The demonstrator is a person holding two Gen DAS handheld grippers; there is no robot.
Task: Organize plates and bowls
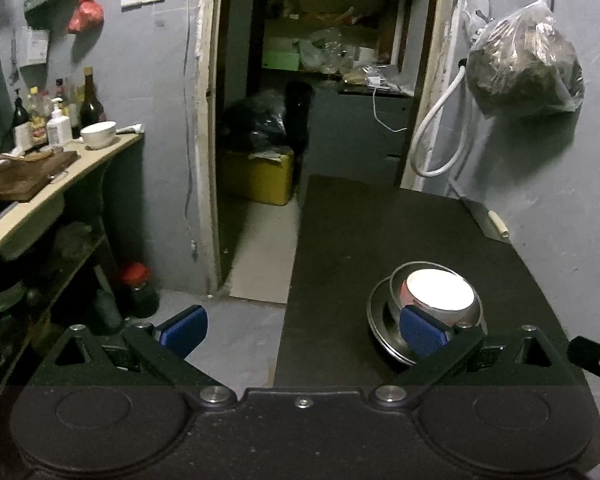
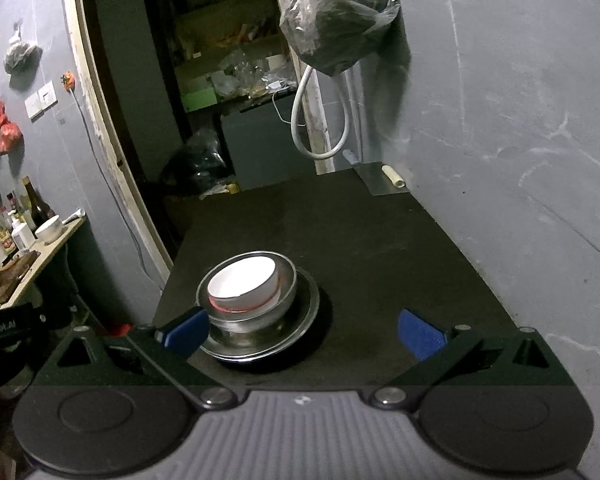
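Observation:
A white bowl (image 1: pixel 440 290) sits inside a steel bowl (image 1: pixel 392 304), which rests on a steel plate (image 1: pixel 378 320), all stacked on a dark table (image 1: pixel 360 240). The stack also shows in the right wrist view: white bowl (image 2: pixel 242 280), steel bowl (image 2: pixel 286 294), steel plate (image 2: pixel 306 312). My left gripper (image 1: pixel 304 330) is open and empty, to the left of the stack and over the table's left edge. My right gripper (image 2: pixel 302 334) is open and empty, just in front of the stack, its left finger beside the plate's rim.
A second white bowl (image 1: pixel 98 134) stands on the counter (image 1: pixel 40 204) at left with bottles (image 1: pixel 90 100) and a cutting board (image 1: pixel 24 176). A filled plastic bag (image 1: pixel 524 68) and a white hose (image 1: pixel 440 136) hang on the right wall. A doorway (image 1: pixel 320 80) opens behind.

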